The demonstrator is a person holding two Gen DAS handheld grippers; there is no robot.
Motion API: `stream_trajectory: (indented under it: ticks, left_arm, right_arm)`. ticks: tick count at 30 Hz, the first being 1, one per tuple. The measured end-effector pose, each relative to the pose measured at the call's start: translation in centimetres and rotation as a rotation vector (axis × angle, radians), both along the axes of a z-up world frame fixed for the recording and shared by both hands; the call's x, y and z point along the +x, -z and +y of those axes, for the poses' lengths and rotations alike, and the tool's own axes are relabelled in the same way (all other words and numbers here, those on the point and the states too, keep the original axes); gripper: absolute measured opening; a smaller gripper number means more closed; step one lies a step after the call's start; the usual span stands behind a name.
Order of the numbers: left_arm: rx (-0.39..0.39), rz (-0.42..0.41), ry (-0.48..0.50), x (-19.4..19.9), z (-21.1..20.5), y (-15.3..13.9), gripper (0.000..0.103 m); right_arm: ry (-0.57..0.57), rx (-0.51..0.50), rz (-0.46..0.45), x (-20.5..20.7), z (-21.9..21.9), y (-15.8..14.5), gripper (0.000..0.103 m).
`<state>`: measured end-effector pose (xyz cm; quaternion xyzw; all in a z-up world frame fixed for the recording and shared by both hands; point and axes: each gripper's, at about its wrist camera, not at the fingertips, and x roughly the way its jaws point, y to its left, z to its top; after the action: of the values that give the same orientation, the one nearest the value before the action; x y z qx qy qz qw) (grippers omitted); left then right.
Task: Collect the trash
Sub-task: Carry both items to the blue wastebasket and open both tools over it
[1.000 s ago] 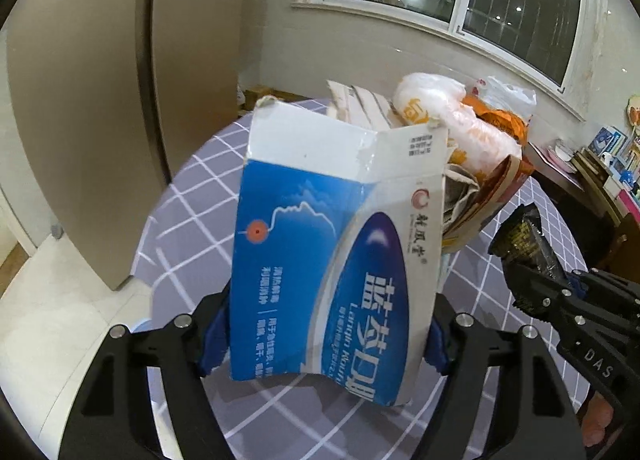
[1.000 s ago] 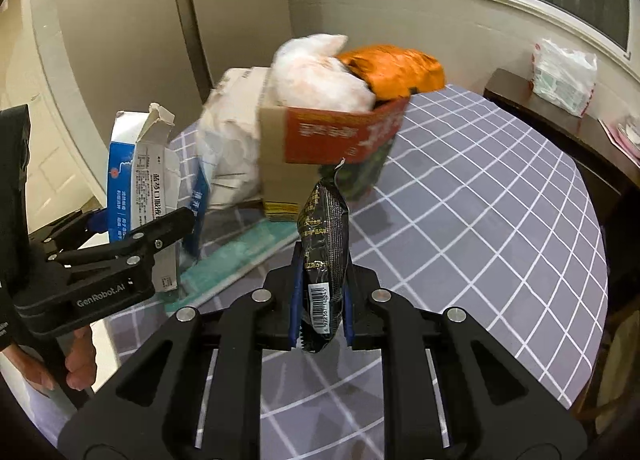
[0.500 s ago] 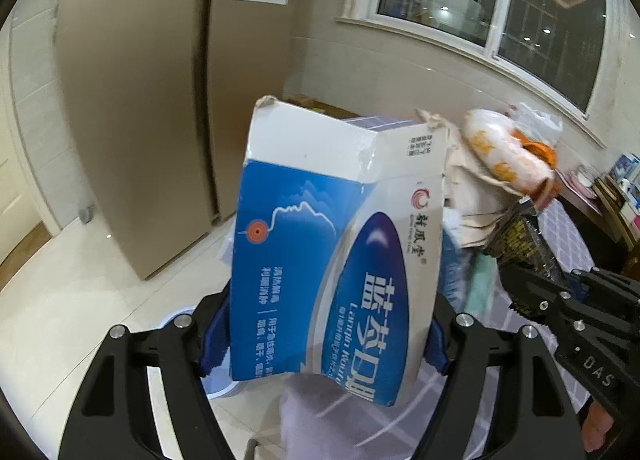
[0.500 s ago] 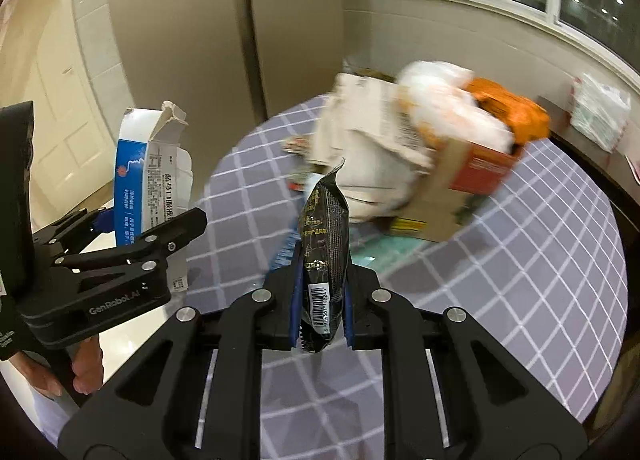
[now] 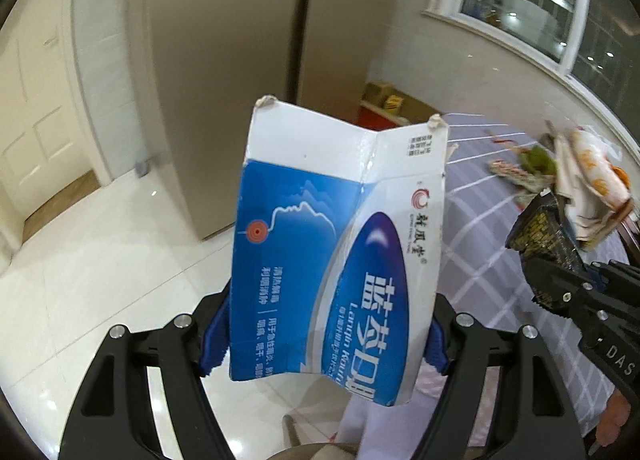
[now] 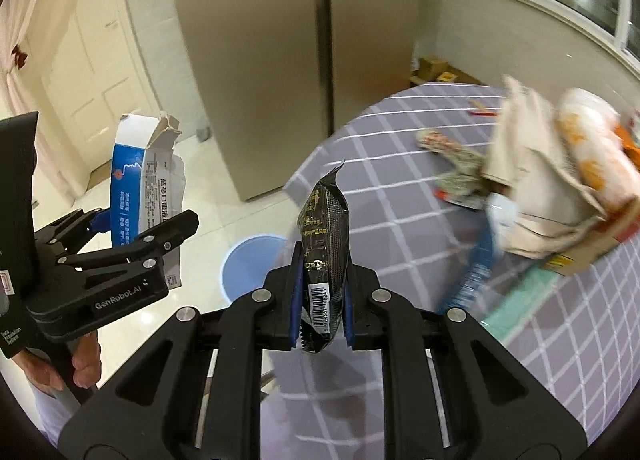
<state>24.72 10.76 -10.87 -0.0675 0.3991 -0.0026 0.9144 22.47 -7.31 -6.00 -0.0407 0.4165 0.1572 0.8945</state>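
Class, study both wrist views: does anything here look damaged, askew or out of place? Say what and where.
Yes. The blue-and-white carton held in the left gripper is torn open along its top edge, with ragged flaps. On the checked table, an overfilled cardboard box of paper and bags lies tipped on its side, wrappers scattered beside it.

The carton (image 5: 340, 244) stands upright between the left gripper's (image 5: 324, 334) pads, above the floor (image 5: 100, 260) beside the table (image 6: 400, 187). To its right, the right gripper (image 6: 322, 300) pinches the wrapper (image 6: 326, 244) over the table's edge, with the bin (image 6: 250, 266) on the floor below and the heaped box (image 6: 560, 187) further right on the table.
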Motion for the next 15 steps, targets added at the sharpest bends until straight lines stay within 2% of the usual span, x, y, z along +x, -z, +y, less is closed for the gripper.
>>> stream_trajectory:
  ticks: [8, 12, 15]
  left_arm:
    - [-0.002, 0.082, -0.078, 1.4, 4.1, 2.8, 0.074]
    - [-0.012, 0.139, -0.118, 3.0, 5.4, 4.6, 0.075]
    - [-0.006, 0.152, -0.13, 4.2, 6.1, 5.4, 0.077]
  right_arm:
    - [-0.068, -0.02, 0.067, 3.4, 4.5, 1.7, 0.016]
    - [-0.093, -0.013, 0.13, 5.1, 6.2, 2.9, 0.016]
    - [-0.096, -0.057, 0.131, 6.0, 7.5, 3.4, 0.016]
